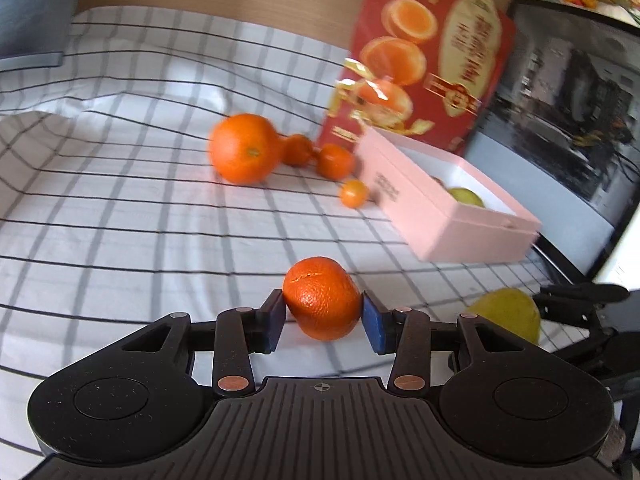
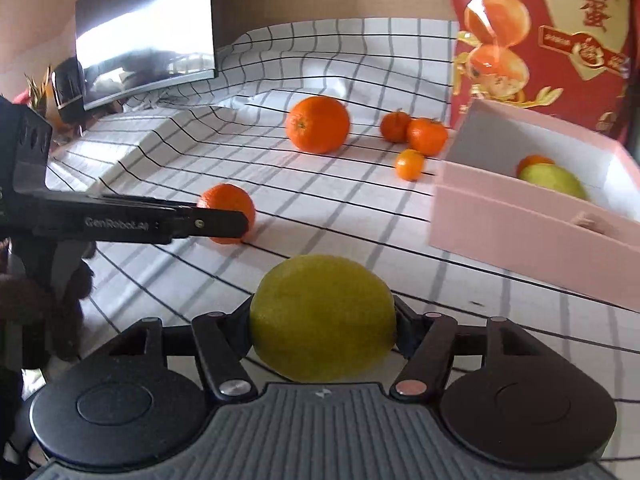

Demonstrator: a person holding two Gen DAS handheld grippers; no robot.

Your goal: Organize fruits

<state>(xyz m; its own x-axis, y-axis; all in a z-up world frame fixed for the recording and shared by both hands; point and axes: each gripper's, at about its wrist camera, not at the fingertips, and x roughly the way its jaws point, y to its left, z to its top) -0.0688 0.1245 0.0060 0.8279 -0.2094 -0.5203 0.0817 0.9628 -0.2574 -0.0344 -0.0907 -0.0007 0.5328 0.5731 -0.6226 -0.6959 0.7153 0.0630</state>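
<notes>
A small orange mandarin (image 1: 322, 298) sits between the blue pads of my left gripper (image 1: 324, 316), which is shut on it just above the checked cloth. The right wrist view shows the same mandarin (image 2: 228, 202) behind a left finger (image 2: 208, 222). My right gripper (image 2: 322, 332) is shut on a yellow-green citrus fruit (image 2: 322, 318), whose bulk hides the pads. That fruit (image 1: 506, 314) also appears at the right of the left wrist view. An open pink box (image 2: 520, 224) lies to the right with a yellow-green fruit (image 2: 554, 180) and an orange (image 2: 534, 160) inside.
A big orange (image 2: 318, 124) and three small mandarins (image 2: 427, 136) lie on the cloth (image 2: 200, 148) beyond the grippers, left of the box. A red fruit carton (image 2: 560, 40) stands behind the box. A dark monitor (image 2: 148, 40) stands at the far left.
</notes>
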